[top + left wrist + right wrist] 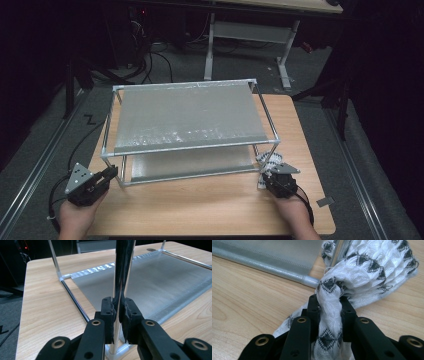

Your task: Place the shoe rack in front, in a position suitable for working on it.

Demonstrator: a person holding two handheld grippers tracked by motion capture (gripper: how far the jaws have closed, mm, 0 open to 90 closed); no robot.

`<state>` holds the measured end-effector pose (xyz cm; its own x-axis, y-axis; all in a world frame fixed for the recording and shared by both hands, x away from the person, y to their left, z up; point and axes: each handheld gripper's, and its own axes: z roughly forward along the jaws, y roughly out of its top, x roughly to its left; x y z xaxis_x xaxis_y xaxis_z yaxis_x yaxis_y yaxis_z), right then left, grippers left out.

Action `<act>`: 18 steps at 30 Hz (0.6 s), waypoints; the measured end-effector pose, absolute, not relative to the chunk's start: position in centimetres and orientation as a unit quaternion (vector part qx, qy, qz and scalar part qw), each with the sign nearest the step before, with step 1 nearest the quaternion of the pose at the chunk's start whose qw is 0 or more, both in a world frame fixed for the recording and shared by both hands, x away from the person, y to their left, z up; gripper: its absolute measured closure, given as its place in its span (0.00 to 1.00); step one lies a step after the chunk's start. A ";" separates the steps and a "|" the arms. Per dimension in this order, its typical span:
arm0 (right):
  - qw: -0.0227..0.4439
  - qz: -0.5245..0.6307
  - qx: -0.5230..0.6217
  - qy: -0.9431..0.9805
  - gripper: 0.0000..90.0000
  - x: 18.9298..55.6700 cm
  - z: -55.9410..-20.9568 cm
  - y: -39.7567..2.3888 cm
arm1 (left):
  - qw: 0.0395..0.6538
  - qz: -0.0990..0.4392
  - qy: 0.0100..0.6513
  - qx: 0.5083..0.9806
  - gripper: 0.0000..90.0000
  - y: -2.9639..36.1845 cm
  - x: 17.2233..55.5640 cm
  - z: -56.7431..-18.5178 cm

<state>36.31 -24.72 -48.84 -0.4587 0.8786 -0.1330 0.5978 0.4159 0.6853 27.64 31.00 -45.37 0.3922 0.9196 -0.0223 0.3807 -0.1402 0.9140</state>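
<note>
Two-tier drying rack of thin silver metal tubing with grey mesh shelves [187, 120] standing in the middle of the light wooden table [200, 205]. Left gripper [109, 175] at the rack's near left corner, jaws drawn narrow and clamped on the upright chrome corner post [119, 290], apparently to steady the frame; in the left gripper view, pads pressed on the post from both sides, just above the white plastic corner joint [117, 351].

Right gripper [272, 172] at the rack's near right corner, jaws pulled close together and pinching a bunched white knitted cloth with black diamond pattern [367, 270]. Cloth low down, just beside the lower shelf's front rail [262, 267], its loose end trailing onto the wood under the gripper, its upper folds up against the near right corner post [340, 247]; whether wrapped around that post or merely leaning on it, cannot tell.

By the look of things, an early stage: rack braced, cloth gripped, but nothing spread on either shelf. Both mesh shelves bare. Left to do, most likely: lifting the cloth clear of the corner, opening out the bunch, and laying or draping it across the rack.
</note>
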 end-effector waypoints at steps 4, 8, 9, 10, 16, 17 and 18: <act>0.244 0.287 0.461 0.804 0.84 36.3 -48.8 -24.8 | 0.460 0.293 0.467 0.696 0.90 31.0 27.7 -45.4; 0.241 0.291 0.460 0.803 0.84 36.3 -48.8 -24.9 | 0.463 0.291 0.467 0.695 0.90 31.0 27.7 -45.4; 0.240 0.293 0.461 0.802 0.84 36.3 -48.7 -24.9 | 0.462 0.291 0.467 0.695 0.90 31.0 27.7 -45.4; 0.240 0.295 0.463 0.801 0.84 36.3 -48.6 -25.0 | 0.462 0.291 0.467 0.695 0.90 31.0 27.7 -45.4; 0.253 0.314 0.466 0.788 0.84 36.0 -47.5 -25.3 | 0.462 0.292 0.465 0.696 0.90 30.9 27.8 -45.4; 0.256 0.317 0.465 0.786 0.84 35.9 -47.2 -25.3 | 0.462 0.292 0.465 0.696 0.90 30.9 27.8 -45.4; 0.261 0.321 0.463 0.784 0.84 35.8 -46.9 -25.2 | 0.462 0.292 0.465 0.696 0.90 30.9 27.7 -45.4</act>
<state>35.81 -25.24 -46.94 -0.4359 0.8929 -0.1127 0.5585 0.3666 0.7441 27.75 30.90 -45.43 0.3970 0.9175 -0.0227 0.3776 -0.1407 0.9152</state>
